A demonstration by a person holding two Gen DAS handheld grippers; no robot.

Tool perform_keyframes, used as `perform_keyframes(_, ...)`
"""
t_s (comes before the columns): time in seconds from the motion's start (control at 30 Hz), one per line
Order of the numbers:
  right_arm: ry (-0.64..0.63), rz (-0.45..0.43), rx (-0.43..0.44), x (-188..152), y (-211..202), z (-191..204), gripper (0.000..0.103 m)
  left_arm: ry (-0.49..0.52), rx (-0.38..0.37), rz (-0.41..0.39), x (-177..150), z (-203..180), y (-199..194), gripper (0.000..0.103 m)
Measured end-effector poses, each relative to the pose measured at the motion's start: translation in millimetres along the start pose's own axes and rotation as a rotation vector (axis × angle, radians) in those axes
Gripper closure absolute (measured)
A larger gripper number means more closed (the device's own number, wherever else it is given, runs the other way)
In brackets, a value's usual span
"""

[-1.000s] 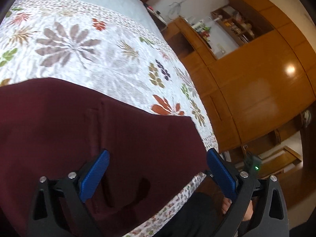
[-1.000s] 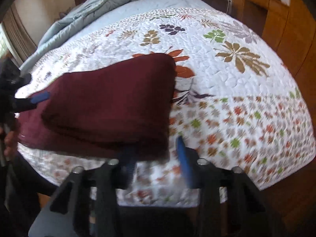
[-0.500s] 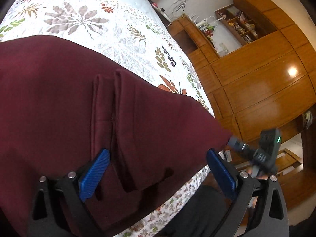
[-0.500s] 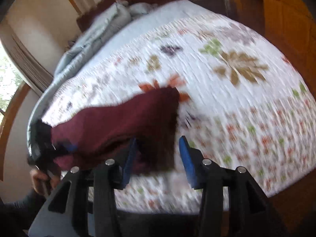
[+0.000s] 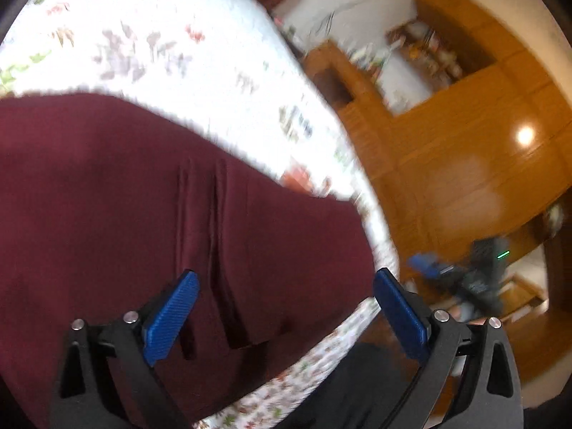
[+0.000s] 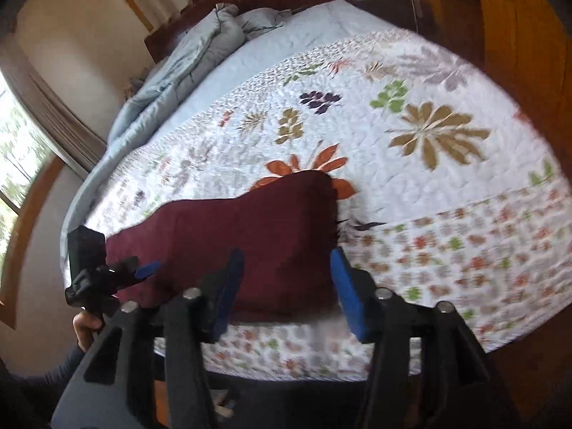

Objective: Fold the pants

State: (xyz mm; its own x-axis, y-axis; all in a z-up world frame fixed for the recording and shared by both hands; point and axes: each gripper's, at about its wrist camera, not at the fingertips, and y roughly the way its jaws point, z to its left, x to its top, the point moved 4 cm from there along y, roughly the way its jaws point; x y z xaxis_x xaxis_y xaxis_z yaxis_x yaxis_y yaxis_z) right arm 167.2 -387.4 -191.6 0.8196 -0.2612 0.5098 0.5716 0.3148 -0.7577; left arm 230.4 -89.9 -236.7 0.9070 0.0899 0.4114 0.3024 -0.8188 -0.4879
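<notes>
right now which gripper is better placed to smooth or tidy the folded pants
Left, probably. The left gripper hangs open directly over the maroon pants, close to the fabric. The right gripper is also open but sits back at the quilt's edge.

Cut off at the left and bottom edges of the left wrist view: the maroon pants (image 5: 150, 221), near hem hidden behind the left gripper (image 5: 286, 318). Smeared by motion: quilt (image 5: 200, 71) pattern and shelf (image 5: 422, 53) contents, too blurred to name. Right gripper (image 5: 429, 266) there only a blue-and-black smear; spread of fingers unreadable. In the right wrist view, front edge of the pants masked by the black finger mounts; small-flower border (image 6: 464, 250) blurred. Hand (image 6: 85, 325) mostly hidden under the left gripper's body.
</notes>
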Motion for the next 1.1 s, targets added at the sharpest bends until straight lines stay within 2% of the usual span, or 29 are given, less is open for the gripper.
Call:
perform_keyframes(0.1,0.001,0.014,0.04,6.0,26.1,8.3,0.06,-0.05,-0.068,-0.072,17.7,4.5,-37.2,0.004)
perform_keyframes(0.17,-0.009,0.093,-0.021,3.2,66.9,2.3,0.063,-0.127,-0.118,-0.094,24.1,17.7,-54.7,0.004)
perform_keyframes(0.23,-0.039,0.212,-0.073,-10.3,99.1,3.7,0.062,-0.172,-0.116,-0.102,24.7,29.1,-65.6,0.004)
perform_keyframes(0.27,-0.096,0.198,-0.121,-10.5,96.8,13.3,0.061,-0.177,-0.113,-0.098,22.9,32.7,-71.3,0.004)
perform_keyframes(0.37,-0.238,0.119,-0.163,-7.6,77.3,65.4,0.06,-0.15,-0.092,-0.097,17.9,39.5,-87.9,0.004)
perform_keyframes(0.43,-0.378,0.09,-0.202,-19.8,81.1,114.9,0.051,-0.126,-0.067,-0.092,16.3,45.6,-95.6,0.004)
perform_keyframes(0.53,-0.502,0.093,-0.104,-56.1,105.4,187.1,0.055,-0.118,-0.022,-0.095,16.7,61.7,-103.7,0.004)
perform_keyframes(0.6,-0.633,0.062,-0.136,-81.0,124.7,222.5,0.062,-0.135,-0.035,-0.101,14.4,70.0,-106.9,0.004)
perform_keyframes(0.63,-0.669,0.062,-0.147,-87.9,129.7,228.5,0.067,-0.141,-0.039,-0.106,10.9,75.1,-110.7,0.004)
perform_keyframes(0.7,-0.709,0.081,-0.169,-97.4,141.6,233.9,0.068,-0.147,-0.054,-0.113,5.1,83.6,-117.6,0.004)
perform_keyframes(0.8,-0.72,0.095,-0.219,-94.5,152.2,230.9,0.075,-0.16,-0.073,-0.117,2.3,91.9,-123.0,0.004)
perform_keyframes(0.87,-0.68,0.115,-0.19,-89.0,153.2,223.4,0.084,-0.167,-0.088,-0.117,1.5,95.1,-124.7,0.004)
perform_keyframes(0.97,-0.706,0.117,-0.192,-93.6,153.5,228.0,0.091,-0.174,-0.107,-0.115,1.6,97.4,-124.8,0.004)
perform_keyframes(1.07,-0.77,0.085,-0.156,-104.8,141.7,244.0,0.092,-0.17,-0.106,-0.105,-0.3,96.9,-122.8,0.004)
perform_keyframes(1.1,-0.783,0.1,-0.154,-109.1,143.9,244.3,0.092,-0.166,-0.1,-0.099,-1.3,97.3,-121.1,0.004)
